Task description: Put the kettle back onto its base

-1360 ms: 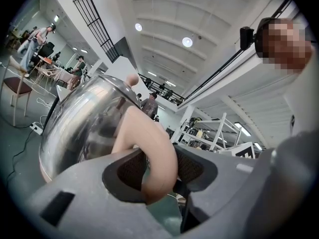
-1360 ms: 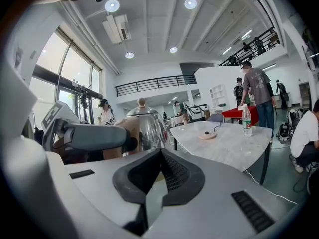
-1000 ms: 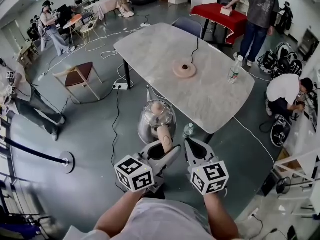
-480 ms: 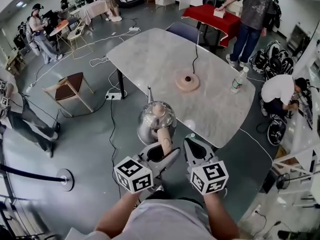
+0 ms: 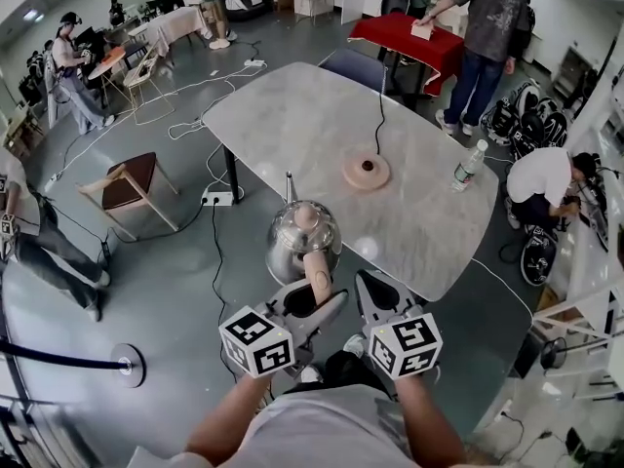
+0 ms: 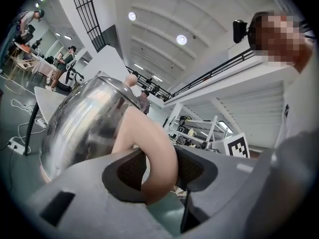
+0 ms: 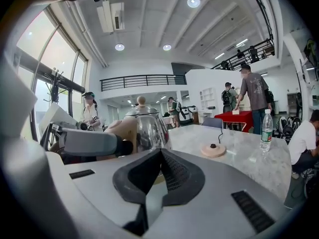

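Note:
A shiny steel kettle [image 5: 292,240] with a beige handle [image 5: 317,273] hangs in the air at the near edge of the marble table [image 5: 292,115]. My left gripper [image 5: 314,298] is shut on that handle; in the left gripper view the handle [image 6: 152,153] sits pinched between the dark pads, with the kettle body [image 6: 84,123] just beyond. My right gripper [image 5: 375,292] is beside it on the right, shut and empty. The round beige base [image 5: 366,171], with its black cord, lies on the table farther out. From the right gripper view the kettle [image 7: 147,126] is left of the base [image 7: 213,149].
A water bottle [image 5: 468,167] stands near the table's right edge. A wooden chair [image 5: 127,183] and a power strip [image 5: 216,199] are on the floor to the left. A person crouches [image 5: 546,178] at the right, and others stand around a red table [image 5: 409,37] behind.
Both grippers and the kettle have moved forward toward the table; the table and base are now closer. The grip on the handle is unchanged.

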Tool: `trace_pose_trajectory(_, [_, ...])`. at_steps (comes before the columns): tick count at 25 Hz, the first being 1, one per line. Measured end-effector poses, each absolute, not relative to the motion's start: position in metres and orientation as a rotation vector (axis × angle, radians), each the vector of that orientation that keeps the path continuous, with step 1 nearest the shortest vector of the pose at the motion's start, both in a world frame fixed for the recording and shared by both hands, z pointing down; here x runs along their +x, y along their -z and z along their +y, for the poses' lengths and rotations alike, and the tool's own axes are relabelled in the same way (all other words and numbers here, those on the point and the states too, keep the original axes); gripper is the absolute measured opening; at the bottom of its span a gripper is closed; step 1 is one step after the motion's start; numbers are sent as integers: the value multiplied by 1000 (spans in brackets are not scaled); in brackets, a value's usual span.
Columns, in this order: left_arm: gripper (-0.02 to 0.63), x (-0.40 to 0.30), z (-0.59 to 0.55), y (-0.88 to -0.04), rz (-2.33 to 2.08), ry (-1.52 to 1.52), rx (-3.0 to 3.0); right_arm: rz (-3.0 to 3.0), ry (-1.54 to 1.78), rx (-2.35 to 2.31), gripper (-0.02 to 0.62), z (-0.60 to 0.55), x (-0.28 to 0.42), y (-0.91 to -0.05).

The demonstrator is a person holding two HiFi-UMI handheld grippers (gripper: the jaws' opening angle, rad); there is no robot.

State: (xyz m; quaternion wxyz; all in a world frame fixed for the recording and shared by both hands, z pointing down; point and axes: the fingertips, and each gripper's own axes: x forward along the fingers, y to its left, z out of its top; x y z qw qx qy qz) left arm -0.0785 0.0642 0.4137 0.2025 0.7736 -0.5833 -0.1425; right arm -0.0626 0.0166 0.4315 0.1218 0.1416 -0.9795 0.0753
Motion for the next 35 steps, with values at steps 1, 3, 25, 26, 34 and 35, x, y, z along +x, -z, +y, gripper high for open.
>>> trace_pose_trajectory(1, [175,-82,62,-415,-1630,396,2156,-2859,-225,415,5,14,-64,-433])
trace_pose_trajectory(3, [175,-87,57,-417,-1631,397,2146,-2860,-233,418,5,8,-68,-436])
trace_pose_trajectory(25, [175,-131,-107,-428,-1604,389,2099,-2901,-370,399,3,-154,-114,-448])
trace_pose_trajectory(26, [175,-132,-113,-428,-1608,388,2092,-2901,-376,395,5,-159,-114,-449])
trace_pose_trajectory(34, [175,-136,-155,-427,-1610,363,2109,-2898,-393,410,5,-197,-106,-451])
trace_pose_trajectory(35, [175,-137,-160,-428,-1606,362,2110,-2895,-390,417,5,-201,-105,-451])
